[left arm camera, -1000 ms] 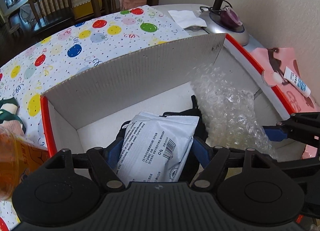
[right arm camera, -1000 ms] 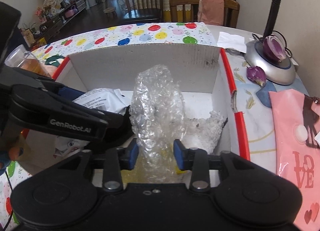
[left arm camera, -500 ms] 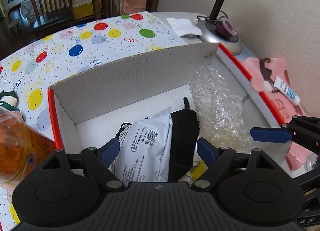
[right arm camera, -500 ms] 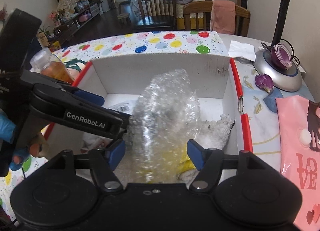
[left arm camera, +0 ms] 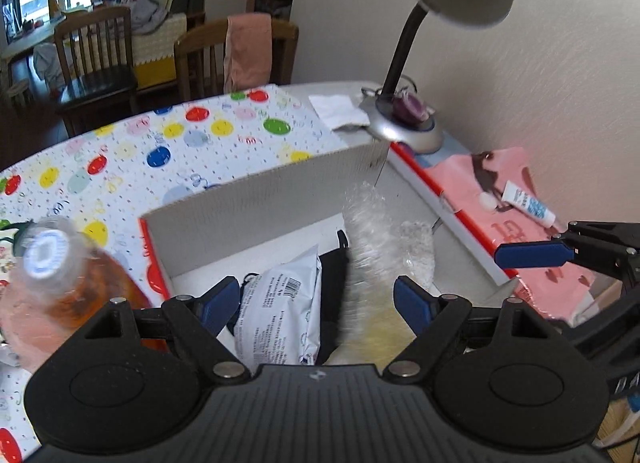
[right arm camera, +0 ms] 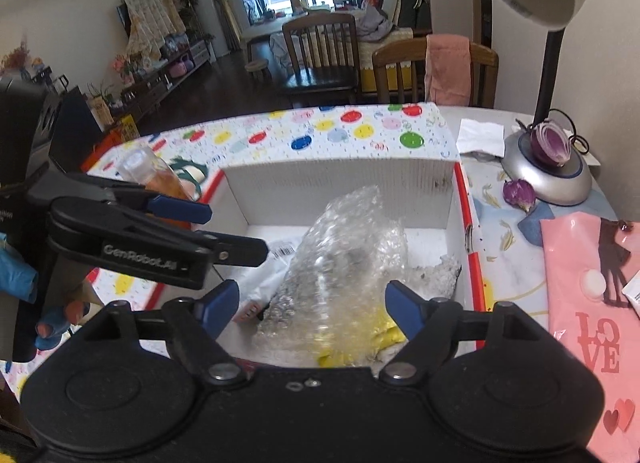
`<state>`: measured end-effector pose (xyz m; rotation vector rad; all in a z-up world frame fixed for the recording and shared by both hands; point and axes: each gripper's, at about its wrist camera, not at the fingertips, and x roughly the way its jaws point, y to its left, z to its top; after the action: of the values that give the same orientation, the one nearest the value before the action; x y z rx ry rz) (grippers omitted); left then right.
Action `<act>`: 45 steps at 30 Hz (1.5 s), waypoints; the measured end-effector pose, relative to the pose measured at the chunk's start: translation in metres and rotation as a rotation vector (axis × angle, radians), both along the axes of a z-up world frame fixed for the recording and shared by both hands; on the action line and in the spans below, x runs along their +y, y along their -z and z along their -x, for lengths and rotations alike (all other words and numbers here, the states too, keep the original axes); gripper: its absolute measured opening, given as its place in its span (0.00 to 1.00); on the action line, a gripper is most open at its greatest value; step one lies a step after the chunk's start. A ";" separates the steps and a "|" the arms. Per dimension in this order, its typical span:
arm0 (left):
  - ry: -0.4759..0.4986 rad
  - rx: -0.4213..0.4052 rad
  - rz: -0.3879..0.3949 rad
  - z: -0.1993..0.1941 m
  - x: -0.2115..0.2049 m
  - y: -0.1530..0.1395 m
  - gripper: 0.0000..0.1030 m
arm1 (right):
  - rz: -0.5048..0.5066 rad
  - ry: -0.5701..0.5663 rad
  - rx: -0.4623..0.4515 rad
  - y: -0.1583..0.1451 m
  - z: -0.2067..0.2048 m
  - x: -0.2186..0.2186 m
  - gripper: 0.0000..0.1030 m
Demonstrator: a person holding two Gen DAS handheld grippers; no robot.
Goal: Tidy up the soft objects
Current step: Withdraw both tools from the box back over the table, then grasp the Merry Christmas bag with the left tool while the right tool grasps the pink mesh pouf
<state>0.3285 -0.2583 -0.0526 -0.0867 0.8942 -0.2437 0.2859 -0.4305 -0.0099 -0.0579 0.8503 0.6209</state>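
Observation:
A white cardboard box with red edges (left arm camera: 272, 199) (right arm camera: 340, 179) sits on the table. Inside lie a white printed packet (left arm camera: 280, 303) (right arm camera: 280, 249), a black soft item (left arm camera: 334, 283), a sheet of bubble wrap (left arm camera: 376, 239) (right arm camera: 344, 259), something yellow (right arm camera: 360, 343) and a white fluffy piece (right arm camera: 436, 275). My left gripper (left arm camera: 316, 301) is open and empty above the box's near side; it also shows in the right wrist view (right arm camera: 224, 233). My right gripper (right arm camera: 312, 303) is open and empty above the bubble wrap; one of its fingers (left arm camera: 528, 255) shows in the left wrist view.
A bottle of orange liquid (left arm camera: 60, 275) (right arm camera: 156, 179) stands left of the box. A desk lamp (left arm camera: 404, 123) (right arm camera: 548, 167) stands at the back right by the wall. A pink LOVE bag (right arm camera: 592, 303) with a small tube (left arm camera: 528, 205) lies to the right. A balloon-pattern cloth (left arm camera: 160, 147) covers the table.
Both grippers opened, letting go of the packet and the bubble wrap, and pulled up and back from the box. The items stay in the box.

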 end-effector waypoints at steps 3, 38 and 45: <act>0.001 -0.029 0.008 0.014 0.012 -0.011 0.82 | -0.014 0.004 -0.015 -0.011 0.006 0.001 0.79; -0.102 -0.103 0.055 0.128 0.243 -0.047 1.00 | -0.049 -0.105 -0.049 -0.038 0.101 0.199 0.93; -0.131 -0.090 0.035 0.091 0.292 -0.042 1.00 | 0.001 -0.092 -0.082 -0.025 0.101 0.255 0.93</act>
<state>0.2372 0.0339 -0.0110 -0.1647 0.7916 -0.1401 0.1846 -0.1755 0.0153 -0.1237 0.7719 0.6999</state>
